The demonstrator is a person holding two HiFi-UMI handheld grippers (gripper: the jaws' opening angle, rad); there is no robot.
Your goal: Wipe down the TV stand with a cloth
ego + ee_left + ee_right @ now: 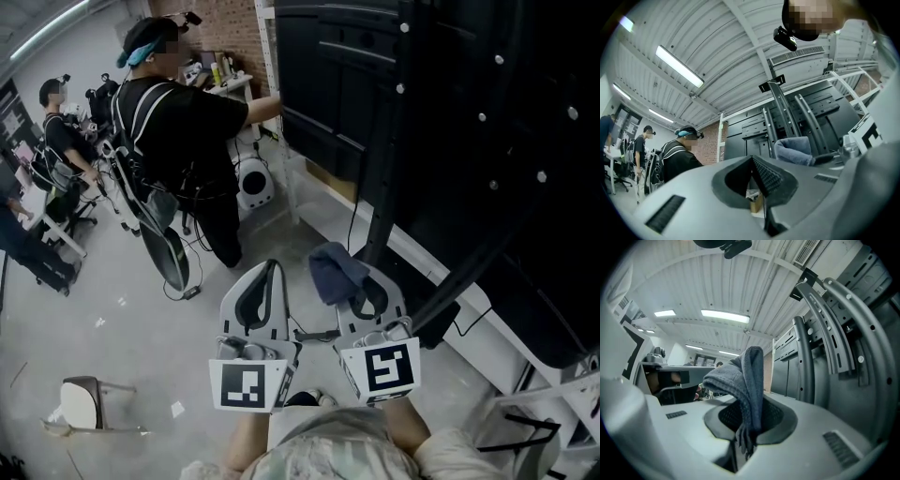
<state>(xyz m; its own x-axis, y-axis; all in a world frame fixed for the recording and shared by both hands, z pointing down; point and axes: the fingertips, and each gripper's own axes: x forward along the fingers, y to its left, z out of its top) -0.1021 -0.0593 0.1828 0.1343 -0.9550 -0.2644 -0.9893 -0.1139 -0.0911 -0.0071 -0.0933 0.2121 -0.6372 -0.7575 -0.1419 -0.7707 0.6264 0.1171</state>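
- Head view: I hold the left gripper (pixel 270 272) at 6 o'clock, jaws pressed together with nothing between them. The right gripper (pixel 364 287) is just beside it, toward 5 o'clock, clenched on a blue-grey cloth (pixel 335 270) that bunches above its tips.
- Head view: the black TV stand (pixel 450 141) fills 1 to 4 o'clock, and the cloth is near its slanted upright, not touching. A person in black (pixel 183 141) stands at 10 o'clock.
- Left gripper view: the jaws meet at the tip, gripping nothing (pixel 751 161). The cloth (pixel 794 150) shows at 3 o'clock, in front of the stand's uprights (pixel 787 117). The person (pixel 677 154) is at 9 o'clock and a ceiling light (pixel 678 65) at 10 o'clock.
- Right gripper view: the jaws (pixel 750 420) clamp the cloth (pixel 740 376), which rises toward 12 o'clock and droops left. The stand's curved uprights (pixel 825 333) span 1 to 4 o'clock.
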